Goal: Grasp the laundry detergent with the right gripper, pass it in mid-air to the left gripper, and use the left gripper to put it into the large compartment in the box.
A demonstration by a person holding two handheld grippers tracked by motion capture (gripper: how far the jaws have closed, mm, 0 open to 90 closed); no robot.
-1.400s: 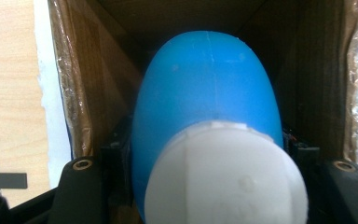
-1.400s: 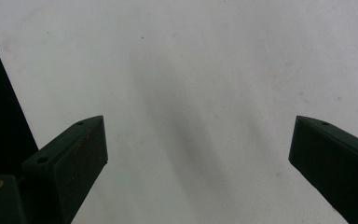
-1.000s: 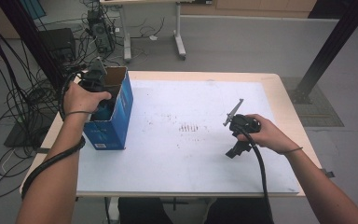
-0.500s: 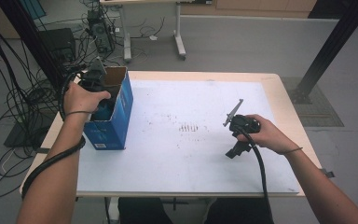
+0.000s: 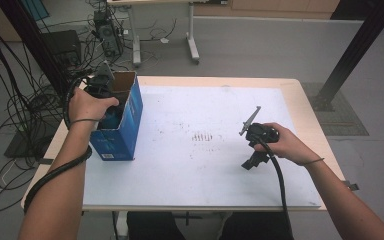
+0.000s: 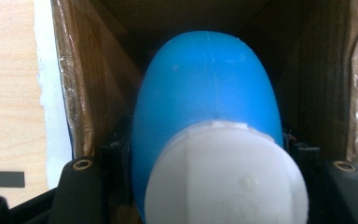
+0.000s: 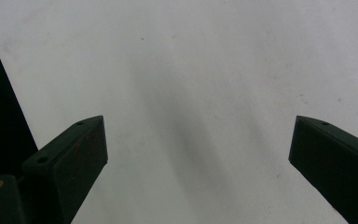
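Two hands are working apart in the high view: the left gripper (image 5: 101,87) is reaching down into the blue carton (image 5: 130,120) at the table's (image 5: 190,170) left edge, while the right gripper (image 5: 252,150) is resting idle. Left gripper view: fingers (image 6: 114,154) are pinching a blue bottle (image 6: 205,88) by its sides, white cap (image 6: 226,177) nearest, keeping it inside the carton. Right gripper view: fingers (image 7: 81,144) are spreading wide over bare table.

You see grey floor (image 5: 260,45), tangled black cables (image 5: 10,105) far left, a desk frame (image 5: 192,42) far behind, black post (image 5: 355,50) right.
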